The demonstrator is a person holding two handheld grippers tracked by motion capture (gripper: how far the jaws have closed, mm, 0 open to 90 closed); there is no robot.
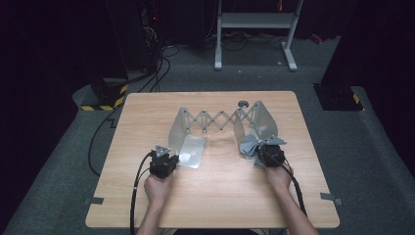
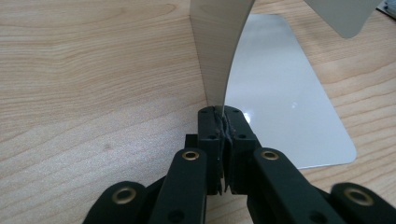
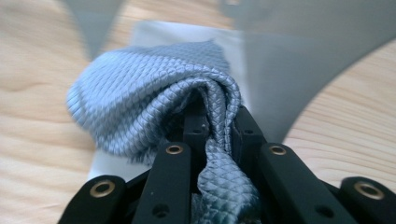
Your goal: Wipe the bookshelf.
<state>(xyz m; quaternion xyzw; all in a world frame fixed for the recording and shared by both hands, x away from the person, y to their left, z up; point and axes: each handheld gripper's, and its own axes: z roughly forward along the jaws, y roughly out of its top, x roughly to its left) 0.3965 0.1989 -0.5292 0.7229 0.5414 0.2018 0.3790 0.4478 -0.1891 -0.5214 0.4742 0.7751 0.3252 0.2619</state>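
The cloth [image 3: 154,98] is grey-blue with a fine woven diamond pattern. The expandable metal rack [image 1: 220,122] is matt silver-grey, its flat foot plate [image 2: 280,93] paler, almost white. The tabletop [image 1: 215,196] is light wood grain. The knob [image 1: 243,103] behind looks dark, perhaps grey.

Past my work, the wooden table [image 1: 215,196] lies pale, with grey tape tabs [image 1: 93,200] at its near corners. Beyond its far edge I see grey carpet [image 1: 244,78], a white metal frame [image 1: 254,22] on feet, black cables [image 1: 164,58] trailing, and yellow-black striped bases [image 1: 105,100].
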